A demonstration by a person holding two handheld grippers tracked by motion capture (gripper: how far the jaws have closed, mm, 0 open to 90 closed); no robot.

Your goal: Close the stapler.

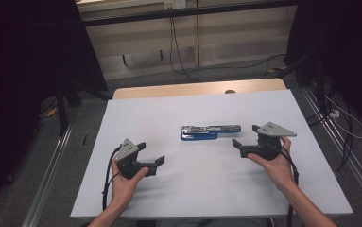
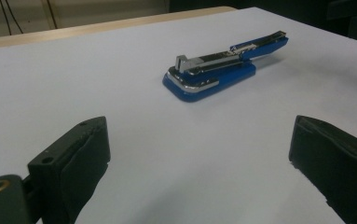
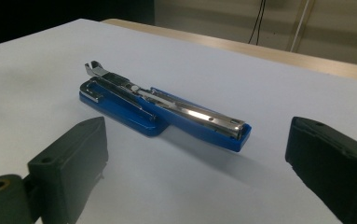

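Blue stapler [image 1: 206, 132] lies mid-bench, opened out flat w/ metal magazine exposed, between the two claws. Left claw [image 1: 151, 157] is spread wide, nothing in it, resting low near the bench's [image 1: 136, 113] left front. Right claw [image 1: 245, 137] is likewise spread, empty, just beside the stapler's right end. Both point inward at it, prob. staged for a two-sided grab.
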